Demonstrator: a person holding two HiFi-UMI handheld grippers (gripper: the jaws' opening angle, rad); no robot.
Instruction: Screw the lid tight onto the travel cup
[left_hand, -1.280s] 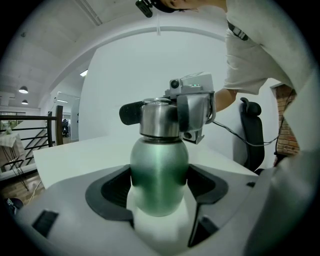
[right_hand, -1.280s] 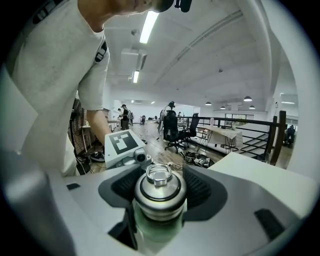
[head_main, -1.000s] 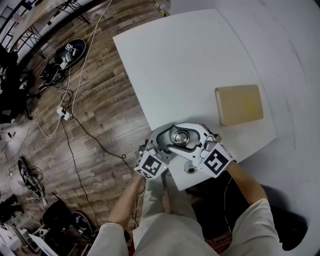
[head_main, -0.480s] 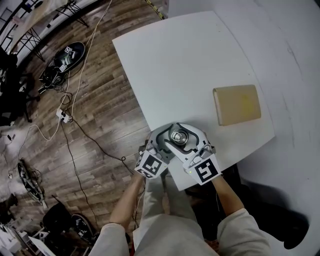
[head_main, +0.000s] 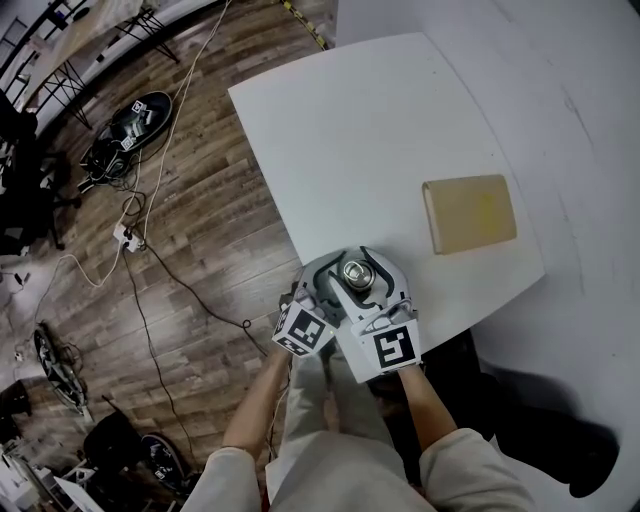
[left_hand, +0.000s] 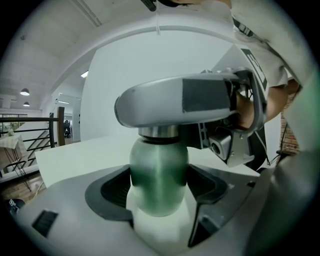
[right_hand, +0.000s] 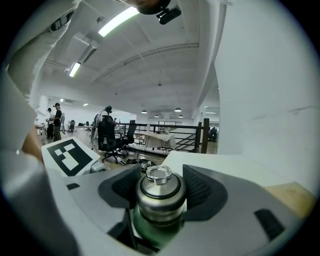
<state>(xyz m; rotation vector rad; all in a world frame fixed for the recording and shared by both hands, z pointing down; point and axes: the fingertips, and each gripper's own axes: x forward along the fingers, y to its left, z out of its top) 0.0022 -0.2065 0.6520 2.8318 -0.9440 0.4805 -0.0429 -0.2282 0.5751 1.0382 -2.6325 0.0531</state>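
A person (head_main: 340, 440) stands at the near edge of a white tabletop (head_main: 380, 130) with a pair of tongs in each hand, both meeting on one travel cup (left_hand: 159, 167). The left tongs (left_hand: 159, 189) are clamped on the cup's green body, with a dark pad (left_hand: 112, 192) pressed to each side. The right tongs (right_hand: 160, 190) are clamped around the steel lid (right_hand: 161, 200), which sits on top of the cup and has a small ring (right_hand: 159, 174) at its centre.

From above, only the lid's round top shows between the two tools. The cup's body is hidden beneath them, so it is not clear whether its base rests on the tabletop or hangs just past the edge. Seen from the left tongs, the grey body of the right tongs covers the lid's top. Only a steel collar (left_hand: 157, 131) shows there, and the cup's bottom is lost behind a pale blur.

A flat tan box (head_main: 469, 213) lies well apart, on the right side of the tabletop.
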